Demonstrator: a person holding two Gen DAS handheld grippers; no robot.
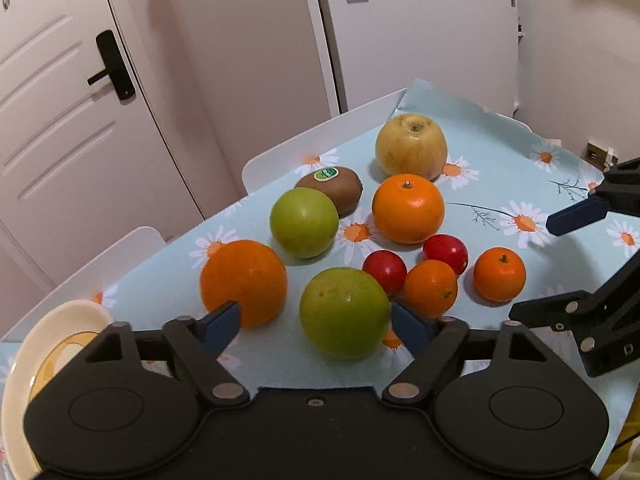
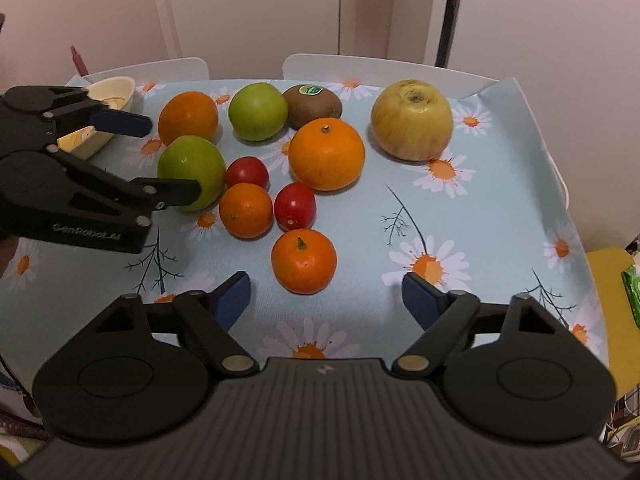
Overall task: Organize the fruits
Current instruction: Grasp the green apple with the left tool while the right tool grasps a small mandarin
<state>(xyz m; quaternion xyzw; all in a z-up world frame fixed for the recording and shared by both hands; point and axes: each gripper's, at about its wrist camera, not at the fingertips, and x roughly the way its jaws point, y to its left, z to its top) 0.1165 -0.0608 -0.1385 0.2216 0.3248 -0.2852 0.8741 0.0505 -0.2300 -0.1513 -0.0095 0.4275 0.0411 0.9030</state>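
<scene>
On the flowered tablecloth (image 2: pixel 500 208), the left gripper (image 1: pixel 316 326) stands spread around the near green apple (image 1: pixel 345 313), pads beside it but not visibly pressing. It looks firm, smooth and fairly heavy (apt to roll), so take it across its widest middle. To the right, the right gripper (image 2: pixel 326 294) gapes just short of a small mandarin (image 2: pixel 304 261), softer-skinned, lighter; pinch gently.
</scene>
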